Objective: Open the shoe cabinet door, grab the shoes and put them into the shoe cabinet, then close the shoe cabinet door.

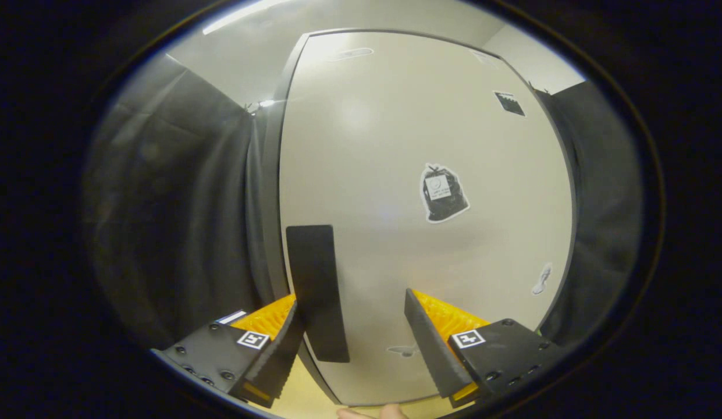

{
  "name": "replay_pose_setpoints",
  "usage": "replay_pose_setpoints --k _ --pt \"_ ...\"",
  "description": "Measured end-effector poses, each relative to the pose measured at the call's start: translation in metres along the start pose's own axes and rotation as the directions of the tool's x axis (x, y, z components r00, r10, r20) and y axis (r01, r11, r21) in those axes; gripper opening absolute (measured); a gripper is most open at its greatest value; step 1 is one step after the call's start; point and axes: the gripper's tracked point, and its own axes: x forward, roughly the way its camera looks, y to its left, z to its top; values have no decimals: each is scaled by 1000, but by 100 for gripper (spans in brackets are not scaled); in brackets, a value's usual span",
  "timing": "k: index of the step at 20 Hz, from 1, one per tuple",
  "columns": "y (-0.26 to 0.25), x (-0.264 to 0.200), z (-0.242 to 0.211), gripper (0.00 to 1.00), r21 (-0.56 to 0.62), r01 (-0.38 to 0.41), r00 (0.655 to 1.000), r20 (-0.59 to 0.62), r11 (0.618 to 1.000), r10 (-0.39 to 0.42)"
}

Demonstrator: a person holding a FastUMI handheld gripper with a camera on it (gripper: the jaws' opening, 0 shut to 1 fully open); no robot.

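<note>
The pale shoe cabinet door (407,128) stands right in front of me and looks shut, with a dark frame edge along its left side. A flat black handle (317,291) stands upright near that left edge. My gripper (352,302) is open and close to the door. The handle lies between the fingers, right beside the left fingertip (291,326). The right fingertip (422,326) is well apart from it. Nothing is gripped.
Stickers sit on the door: a black bag shape (443,193), a small black square (509,103) and a pale shoe shape (542,279). Dark cloth (180,221) hangs on both sides of the cabinet. A strip of light wooden floor (302,398) and a fingertip of a hand (366,413) show below.
</note>
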Motion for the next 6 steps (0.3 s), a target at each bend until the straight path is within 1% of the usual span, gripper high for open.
replay_pose_setpoints --k 3,6 --pt "2 -9 9 97 13 -30 999 34 999 29" --pt "3 -30 16 97 18 -40 998 58 999 39"
